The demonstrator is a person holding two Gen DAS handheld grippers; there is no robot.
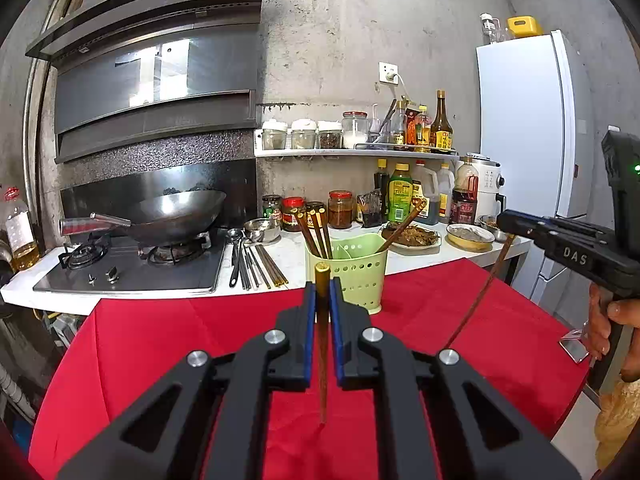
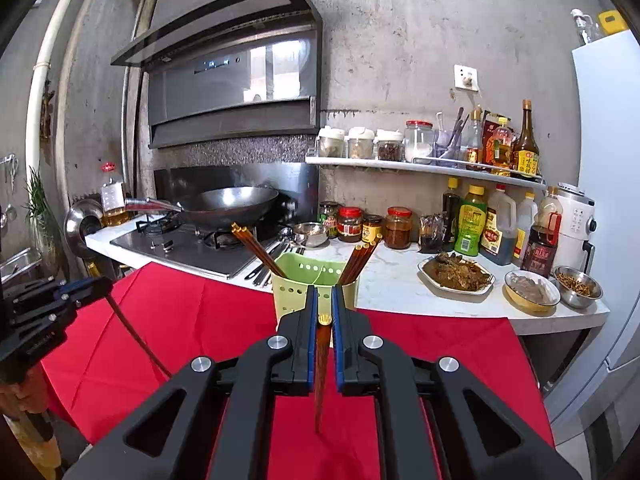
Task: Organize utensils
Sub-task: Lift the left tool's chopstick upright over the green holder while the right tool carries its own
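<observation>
Each gripper, left (image 1: 322,292) and right (image 2: 324,300), pinches one gold-capped brown wooden chopstick (image 1: 322,344); both should tip points-down into the pale green perforated plastic holder (image 1: 352,264) at frame centre.

The basket (image 1: 352,270) stands on the table (image 1: 160,340) at its far edge, chopsticks (image 1: 318,228) leaning inside. Behind it at 12 o'clock runs the counter (image 1: 288,256): loose utensils (image 1: 256,266) at 11 o'clock, the wok (image 1: 176,212) at 10 o'clock, a plate of food (image 1: 412,236) at 1 o'clock.

Glossy wooden chopsticks (image 1: 322,344), perforated plastic holder (image 1: 352,268), red cloth (image 1: 160,340).
</observation>
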